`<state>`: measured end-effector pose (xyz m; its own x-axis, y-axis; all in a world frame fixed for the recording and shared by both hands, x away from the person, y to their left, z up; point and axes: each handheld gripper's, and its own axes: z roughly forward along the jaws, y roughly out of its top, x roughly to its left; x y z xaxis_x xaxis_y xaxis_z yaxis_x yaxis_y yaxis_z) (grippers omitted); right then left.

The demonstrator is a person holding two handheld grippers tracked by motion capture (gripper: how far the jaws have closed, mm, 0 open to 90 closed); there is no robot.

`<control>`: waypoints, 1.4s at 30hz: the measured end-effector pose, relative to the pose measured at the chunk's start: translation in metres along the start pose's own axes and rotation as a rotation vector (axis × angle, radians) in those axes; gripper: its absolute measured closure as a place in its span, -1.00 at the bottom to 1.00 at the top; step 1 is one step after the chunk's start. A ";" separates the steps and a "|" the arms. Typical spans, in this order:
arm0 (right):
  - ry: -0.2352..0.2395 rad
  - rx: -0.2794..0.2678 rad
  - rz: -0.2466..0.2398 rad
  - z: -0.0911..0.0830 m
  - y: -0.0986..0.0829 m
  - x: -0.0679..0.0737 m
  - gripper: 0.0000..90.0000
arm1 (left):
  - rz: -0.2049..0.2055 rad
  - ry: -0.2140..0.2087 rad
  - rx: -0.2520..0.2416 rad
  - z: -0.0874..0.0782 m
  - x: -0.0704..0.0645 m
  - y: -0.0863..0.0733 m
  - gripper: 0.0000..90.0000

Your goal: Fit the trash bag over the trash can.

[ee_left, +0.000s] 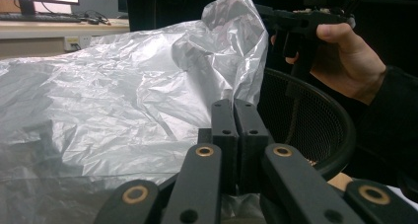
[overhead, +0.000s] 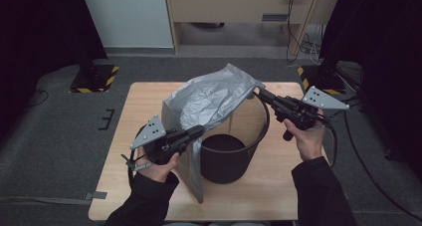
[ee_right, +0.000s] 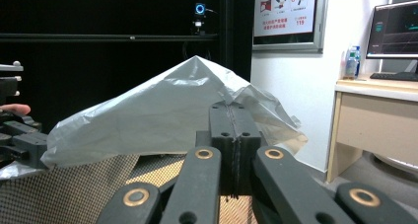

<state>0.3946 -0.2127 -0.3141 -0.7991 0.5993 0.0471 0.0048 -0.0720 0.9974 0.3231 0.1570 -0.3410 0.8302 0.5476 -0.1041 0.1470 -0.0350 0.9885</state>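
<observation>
A grey plastic bag (overhead: 211, 99) is stretched over the left part of a black mesh waste bin (overhead: 231, 159) on the wooden table. My left gripper (overhead: 198, 131) is shut on the bag's near edge at the bin's left rim. My right gripper (overhead: 262, 94) is shut on the bag's far right corner above the bin's back rim. In the left gripper view the closed jaws pinch the crinkled bag (ee_left: 123, 105), with the bin (ee_left: 305, 120) and the other hand behind. In the right gripper view the bag (ee_right: 162, 115) rises like a tent over the mesh bin (ee_right: 69, 194).
The wooden table (overhead: 144, 101) has bare surface left of the bin and in front of it. Grey carpet surrounds it, with stand bases marked yellow and black at the back left (overhead: 94, 79) and the back right. A wooden desk frame (overhead: 239, 7) stands behind.
</observation>
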 end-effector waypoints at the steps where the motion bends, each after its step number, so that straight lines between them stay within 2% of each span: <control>1: 0.006 -0.001 0.010 -0.002 -0.001 -0.001 1.00 | -0.007 0.000 -0.003 0.000 0.000 0.000 0.92; 4: 0.012 0.003 0.029 -0.010 -0.004 -0.003 1.00 | -0.022 -0.006 -0.008 -0.001 0.001 0.000 0.86; 9: 0.015 0.024 0.046 -0.027 -0.018 -0.005 1.00 | -0.033 -0.018 -0.011 -0.004 0.002 0.002 0.89; 14: -0.002 0.046 0.080 -0.042 -0.032 -0.010 1.00 | -0.020 -0.043 0.008 0.000 -0.002 0.001 0.95; 17: -0.011 0.021 0.095 -0.046 -0.032 -0.012 0.99 | -0.011 -0.051 0.015 0.001 -0.005 0.001 0.96; 21: -0.052 -0.061 0.128 -0.050 -0.023 -0.015 0.43 | -0.005 -0.048 0.020 0.001 -0.006 0.002 0.96; 25: -0.096 -0.116 0.152 -0.049 -0.012 -0.018 0.07 | -0.002 -0.049 0.025 0.002 -0.006 0.002 0.97; 28: -0.105 -0.106 0.152 -0.040 -0.006 -0.017 -0.09 | -0.001 -0.048 0.027 0.002 -0.007 0.002 0.96; 30: -0.090 -0.069 0.150 -0.030 -0.006 -0.015 -0.13 | 0.000 -0.049 0.028 0.003 -0.008 0.002 0.96; 33: -0.079 0.013 0.132 -0.017 -0.011 -0.012 0.02 | -0.001 -0.049 0.029 0.003 -0.008 0.002 0.96; 36: -0.057 0.089 0.082 -0.010 -0.020 -0.009 0.40 | -0.007 -0.053 0.028 0.003 -0.007 0.002 0.94; 37: -0.045 0.107 0.081 -0.010 -0.022 -0.008 0.52 | -0.009 -0.053 0.027 0.003 -0.007 0.002 0.94; 38: -0.036 0.118 0.080 -0.009 -0.024 -0.007 0.57 | -0.012 -0.055 0.027 0.003 -0.007 0.002 0.93; 40: -0.032 0.105 0.079 -0.010 -0.026 -0.007 0.75 | -0.023 -0.062 0.022 0.002 -0.007 0.003 0.89; 42: -0.025 0.113 0.075 -0.012 -0.026 -0.008 0.86 | -0.046 -0.058 -0.001 0.001 -0.005 0.005 0.76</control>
<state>0.3933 -0.2251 -0.3406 -0.7787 0.6155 0.1217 0.1327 -0.0280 0.9908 0.3199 0.1533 -0.3360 0.8523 0.4995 -0.1553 0.1851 -0.0103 0.9827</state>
